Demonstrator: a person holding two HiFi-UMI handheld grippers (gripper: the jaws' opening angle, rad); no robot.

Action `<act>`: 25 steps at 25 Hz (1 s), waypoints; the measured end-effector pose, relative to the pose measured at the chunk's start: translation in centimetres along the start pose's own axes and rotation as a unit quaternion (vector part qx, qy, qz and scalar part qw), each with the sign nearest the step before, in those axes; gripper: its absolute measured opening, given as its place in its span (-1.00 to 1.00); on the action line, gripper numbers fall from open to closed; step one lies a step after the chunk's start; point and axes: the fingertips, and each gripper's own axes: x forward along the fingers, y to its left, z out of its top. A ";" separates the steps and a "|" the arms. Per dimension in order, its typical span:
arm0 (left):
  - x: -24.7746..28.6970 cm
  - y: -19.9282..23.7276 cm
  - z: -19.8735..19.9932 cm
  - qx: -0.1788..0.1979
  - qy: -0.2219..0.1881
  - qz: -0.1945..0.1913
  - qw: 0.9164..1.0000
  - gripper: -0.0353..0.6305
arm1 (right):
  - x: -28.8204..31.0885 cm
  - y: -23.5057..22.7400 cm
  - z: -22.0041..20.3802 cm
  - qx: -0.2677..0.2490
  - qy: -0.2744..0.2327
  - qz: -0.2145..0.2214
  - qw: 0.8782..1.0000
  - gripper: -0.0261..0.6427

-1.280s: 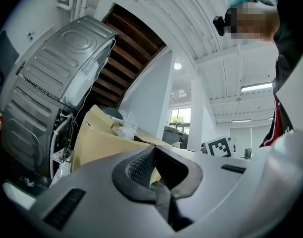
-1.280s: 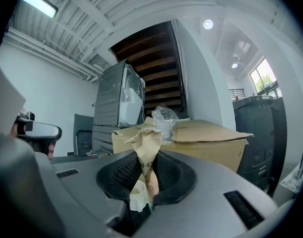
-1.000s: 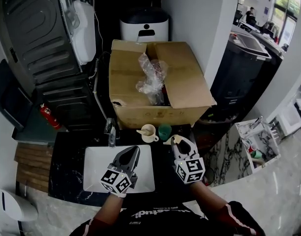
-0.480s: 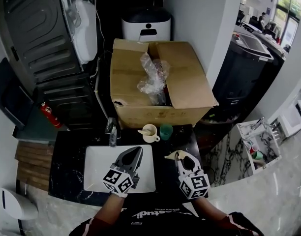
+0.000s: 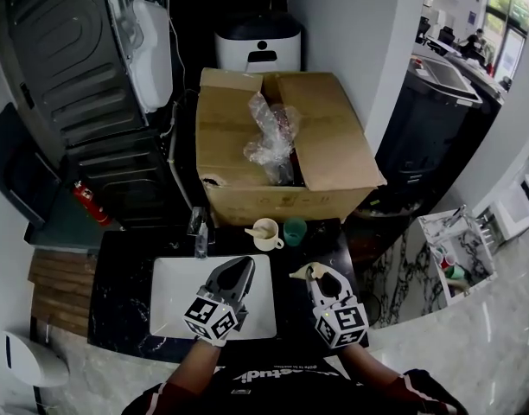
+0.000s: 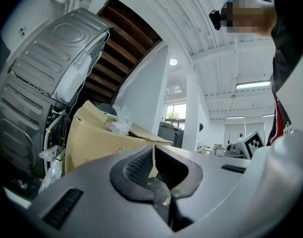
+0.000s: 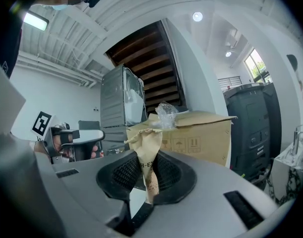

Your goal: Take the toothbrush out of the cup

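Both forearms come in from the near edge, claws pointing level toward the far side. Left gripper (image 5: 241, 266) (image 6: 154, 168) hangs over the right part of the white sink (image 5: 169, 318), jaws pressed together, nothing in them. Right gripper (image 5: 315, 272) (image 7: 147, 176) sits over the dark counter (image 5: 117, 284) just right of the sink, pinching the paper-wrapped toothbrush (image 5: 301, 272) (image 7: 147, 148). The wrapped end sticks out left of the jaws. The toothbrush is clear of the cream cup (image 5: 264, 233), which stands farther off beside a green cup (image 5: 294, 229) before the cardboard box (image 5: 325, 145).

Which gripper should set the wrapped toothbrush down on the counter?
Right. The right gripper clamps the paper-wrapped toothbrush above the dark counter; the left gripper is shut, empty, over the sink.
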 end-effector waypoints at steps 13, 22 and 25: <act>-0.1 -0.1 0.7 0.029 -0.010 0.002 1.000 -0.84 | 0.5 0.3 0.0 0.008 -0.001 0.009 1.000 -0.66; 0.2 0.6 0.6 0.025 -0.015 0.009 1.000 -0.36 | 0.6 0.4 0.0 0.014 -0.003 0.011 1.000 -0.66; 0.5 1.3 -0.2 0.025 -0.010 0.021 0.999 -0.36 | 0.5 0.2 0.0 0.018 -0.004 0.010 1.000 -0.66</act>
